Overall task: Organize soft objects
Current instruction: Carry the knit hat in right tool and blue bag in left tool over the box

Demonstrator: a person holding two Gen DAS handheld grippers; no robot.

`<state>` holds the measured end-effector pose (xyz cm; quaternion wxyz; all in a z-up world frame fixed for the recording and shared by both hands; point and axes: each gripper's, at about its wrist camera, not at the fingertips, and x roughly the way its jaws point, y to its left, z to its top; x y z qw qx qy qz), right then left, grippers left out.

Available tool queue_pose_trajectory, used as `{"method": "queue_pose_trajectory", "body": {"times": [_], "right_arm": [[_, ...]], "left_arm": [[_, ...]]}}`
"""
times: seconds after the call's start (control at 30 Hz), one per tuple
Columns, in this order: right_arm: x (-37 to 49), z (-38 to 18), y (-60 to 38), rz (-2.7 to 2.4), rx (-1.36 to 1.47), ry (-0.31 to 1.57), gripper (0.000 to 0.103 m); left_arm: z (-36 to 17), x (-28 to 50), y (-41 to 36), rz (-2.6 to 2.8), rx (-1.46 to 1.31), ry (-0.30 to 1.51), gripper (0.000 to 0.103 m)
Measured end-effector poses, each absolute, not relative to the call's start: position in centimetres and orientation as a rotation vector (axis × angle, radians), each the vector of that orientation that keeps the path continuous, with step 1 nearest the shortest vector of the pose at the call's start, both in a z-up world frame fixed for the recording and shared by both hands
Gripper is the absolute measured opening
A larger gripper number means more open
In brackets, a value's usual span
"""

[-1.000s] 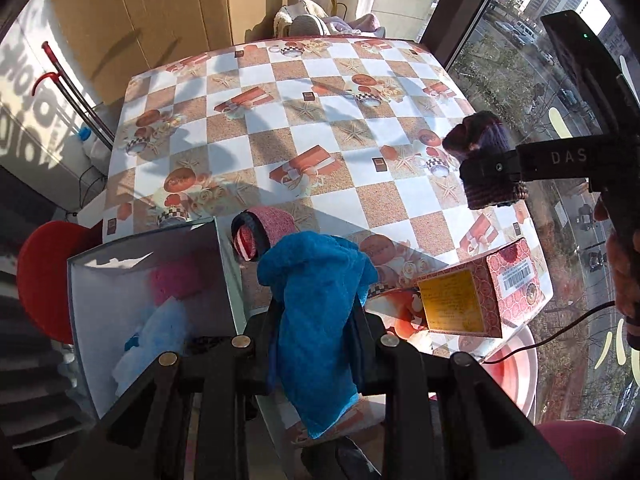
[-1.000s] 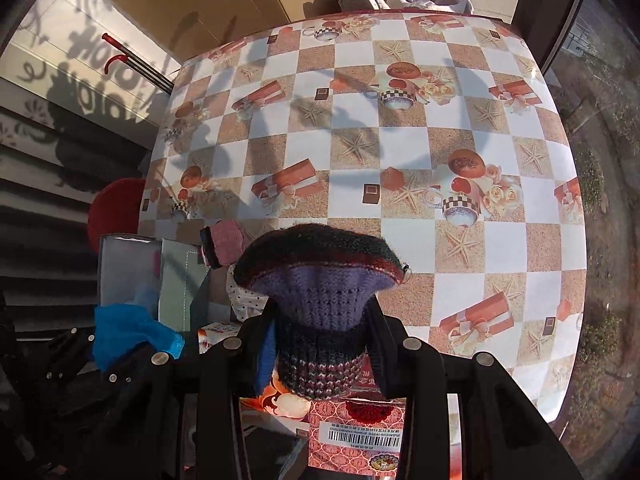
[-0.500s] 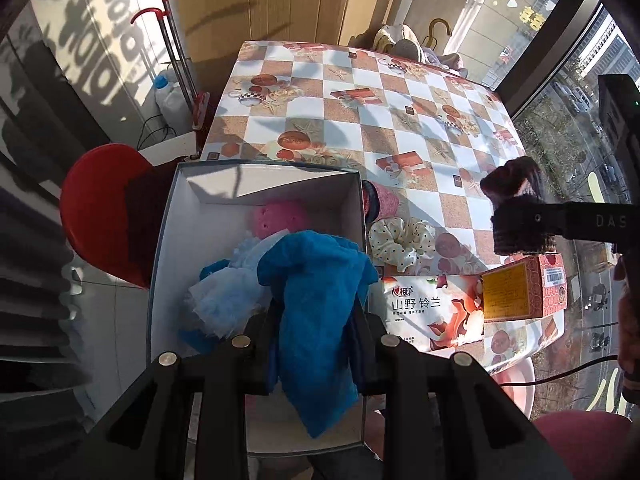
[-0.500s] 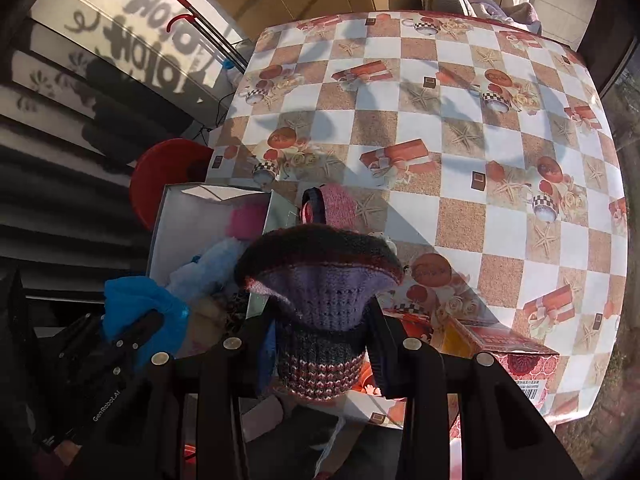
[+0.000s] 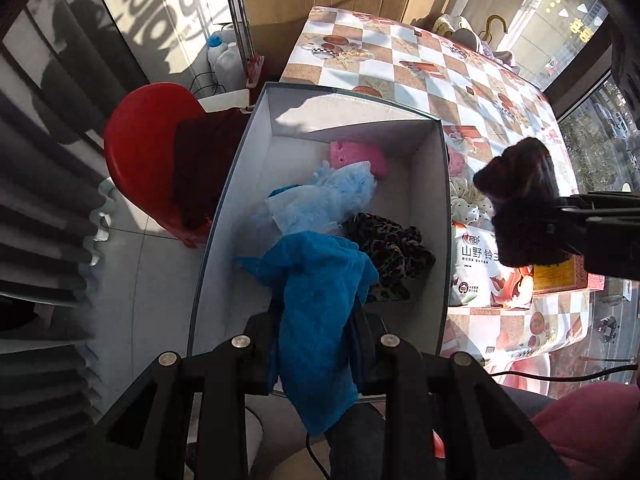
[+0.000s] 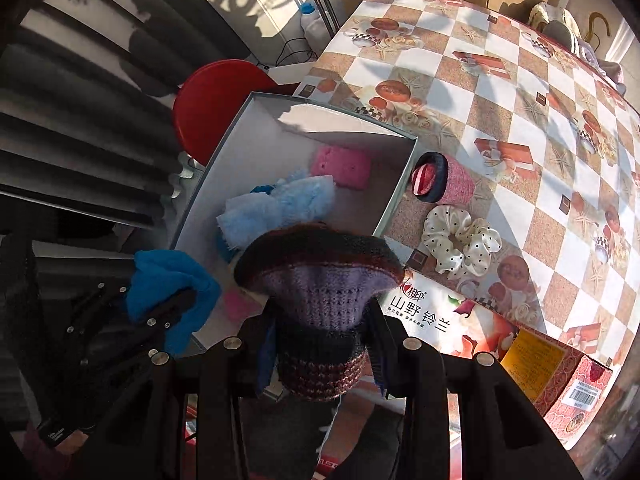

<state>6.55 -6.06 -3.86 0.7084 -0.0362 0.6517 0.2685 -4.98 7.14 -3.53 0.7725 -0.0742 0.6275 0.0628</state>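
Jaws on your left gripper pinch a blue cloth above the open white box, which holds a pink piece, a pale blue fluffy item and a leopard-print scrunchie. Your right gripper clamps a knitted purple hat over the box's near edge. A cream dotted scrunchie lies on the desk beside the box.

Sunlit checkered tablecloth fills the upper right; a red stool stands left on pale floor tiles; window at far right.
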Motion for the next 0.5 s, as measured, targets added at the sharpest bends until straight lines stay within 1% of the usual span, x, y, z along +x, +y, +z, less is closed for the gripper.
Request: {"method": "queue_pose_trajectory", "body": {"times": [0.17, 0.5], "right_arm": [[5.8, -4.0, -4.7, 0.624, -0.137, 1.448, 0.040], [5.4, -3.8, -3.9, 0.630, -0.157, 1.445, 0.040]], "left_arm": [[-3.8, -5.7, 7.6, 0.148, -0.179, 1.366, 0.030], [-4.2, -6.2, 7.8, 0.157, -0.162, 1.379, 0.030]]}}
